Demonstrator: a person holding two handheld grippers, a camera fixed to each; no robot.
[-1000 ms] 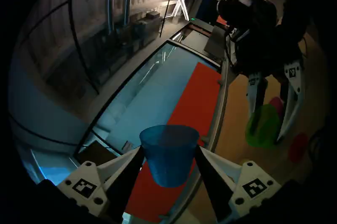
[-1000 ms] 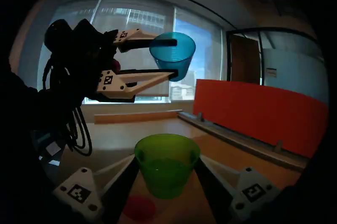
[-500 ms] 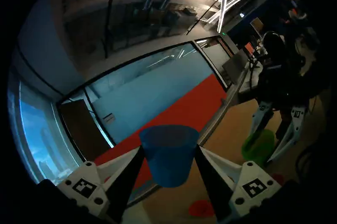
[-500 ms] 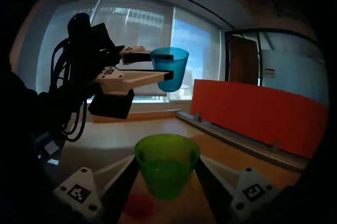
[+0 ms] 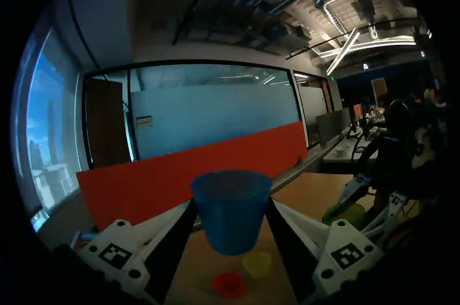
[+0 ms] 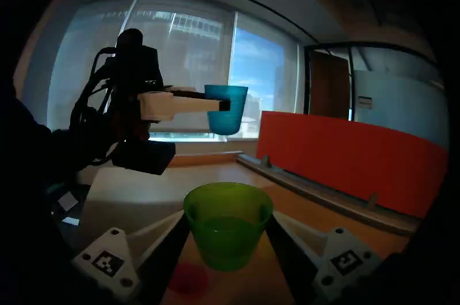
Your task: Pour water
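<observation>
Left gripper pinches upright blue cup, lower centre; right gripper pinches seemingly part-filled green cup, lower centre; judgement: bring rims close, tilt one slowly, steady the other

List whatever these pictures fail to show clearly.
- Inside of the blue cup: left gripper view, seen side-on, so its wall hides any water.
- The green cup: left gripper view, far off, dark, half behind white fingers.
- The red thing: right gripper view, partly behind the green cup, blurred.
- The yellow thing: left gripper view, too small to identify.
</observation>
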